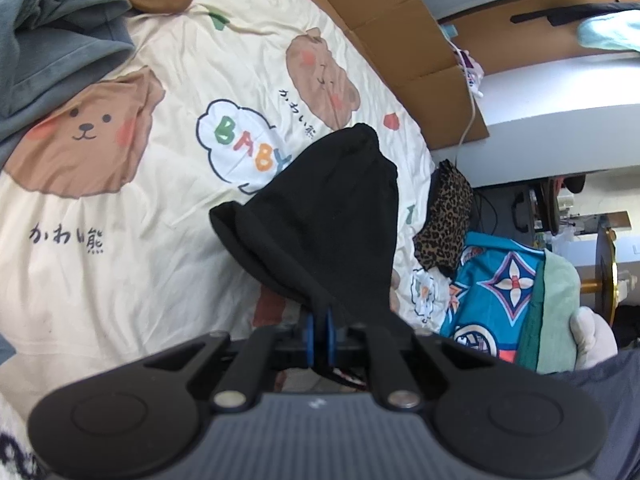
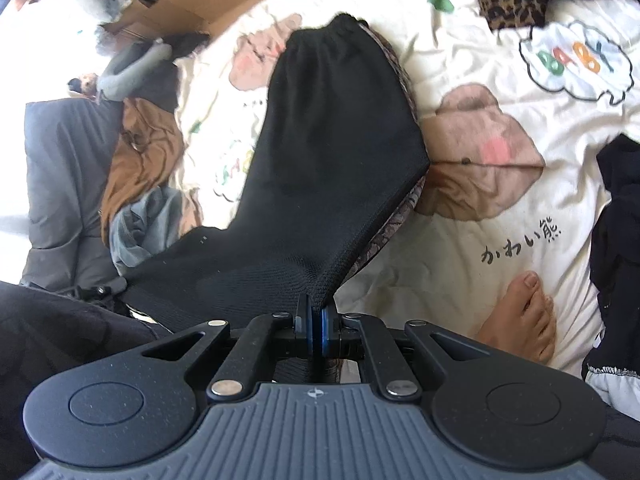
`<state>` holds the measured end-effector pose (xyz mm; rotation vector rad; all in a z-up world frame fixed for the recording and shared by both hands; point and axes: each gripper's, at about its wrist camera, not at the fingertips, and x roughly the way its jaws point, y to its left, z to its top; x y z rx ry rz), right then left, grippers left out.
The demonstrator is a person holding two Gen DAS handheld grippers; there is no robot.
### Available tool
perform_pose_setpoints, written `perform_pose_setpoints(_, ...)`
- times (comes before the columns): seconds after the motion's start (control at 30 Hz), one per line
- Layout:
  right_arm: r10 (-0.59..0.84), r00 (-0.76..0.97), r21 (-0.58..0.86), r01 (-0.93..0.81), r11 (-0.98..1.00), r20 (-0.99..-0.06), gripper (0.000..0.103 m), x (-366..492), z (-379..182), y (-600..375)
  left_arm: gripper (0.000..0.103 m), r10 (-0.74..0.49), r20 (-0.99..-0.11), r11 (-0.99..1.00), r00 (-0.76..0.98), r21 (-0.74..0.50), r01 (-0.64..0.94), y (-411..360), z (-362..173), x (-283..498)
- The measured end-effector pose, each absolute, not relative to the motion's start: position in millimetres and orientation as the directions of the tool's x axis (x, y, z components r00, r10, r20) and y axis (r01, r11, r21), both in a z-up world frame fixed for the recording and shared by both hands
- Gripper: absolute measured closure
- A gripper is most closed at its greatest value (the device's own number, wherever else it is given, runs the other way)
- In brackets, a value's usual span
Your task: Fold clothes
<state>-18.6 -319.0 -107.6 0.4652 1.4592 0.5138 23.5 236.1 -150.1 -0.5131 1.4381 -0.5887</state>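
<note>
In the left wrist view, the left claw (image 1: 319, 326) is clenched on a corner of a black garment (image 1: 332, 208), its blue pads pinched together with cloth between them. The garment fans out straight ahead of the claw, its long axis running away toward a gathered band at the far end, over the bear-print bed cover (image 1: 132, 216). A leopard-print piece (image 1: 446, 220) and a blue patterned stack (image 1: 496, 280) lie toward the bed's right edge, a grey-blue heap (image 1: 52, 40) at its far left corner. In the right wrist view, the right claw (image 2: 316, 322) is likewise clamped on the garment's near hem, and the cloth rises ahead of it to the same gathered band, with a patterned layer showing along its right side. A bare foot (image 2: 524, 316) rests on the cover just right of the claw. Both claws grip the near edge, so neither looks closer; any fold would likely carry this edge forward along the long axis.
</note>
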Motion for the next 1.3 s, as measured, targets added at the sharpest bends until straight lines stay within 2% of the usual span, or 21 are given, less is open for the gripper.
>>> perform_pose_setpoints(0.27, 0.595, 0.042, 0.596, 0.041, 0.802, -0.803, 0.101, -1.0, -136.8, -325.4, 0.096, -0.657, -0.754, 0.753, 0.013, -0.655, 0.068, 216.3, -162.3, 50.5)
perform_pose_setpoints(0.67, 0.633, 0.135, 0.646, 0.085, 0.759, -0.762, 0.101, 60.9, -165.3, -331.4, 0.096, -0.726, -0.682, 0.687, 0.088, -0.718, 0.109, 163.4, -160.6, 114.5)
perform_pose_setpoints(1.07, 0.613, 0.17, 0.634, 0.128, 0.763, -0.772, 0.101, 132.6, -206.7, -334.2, 0.096, -0.723, -0.686, 0.69, 0.08, -0.712, 0.128, 117.5, -207.4, 182.2)
perform_pose_setpoints(1.3, 0.61, 0.222, 0.648, 0.197, 0.736, -0.761, 0.101, 146.7, -240.6, -341.4, 0.096, -0.71, -0.699, 0.704, 0.083, -0.701, 0.117, 100.8, -237.5, 204.6)
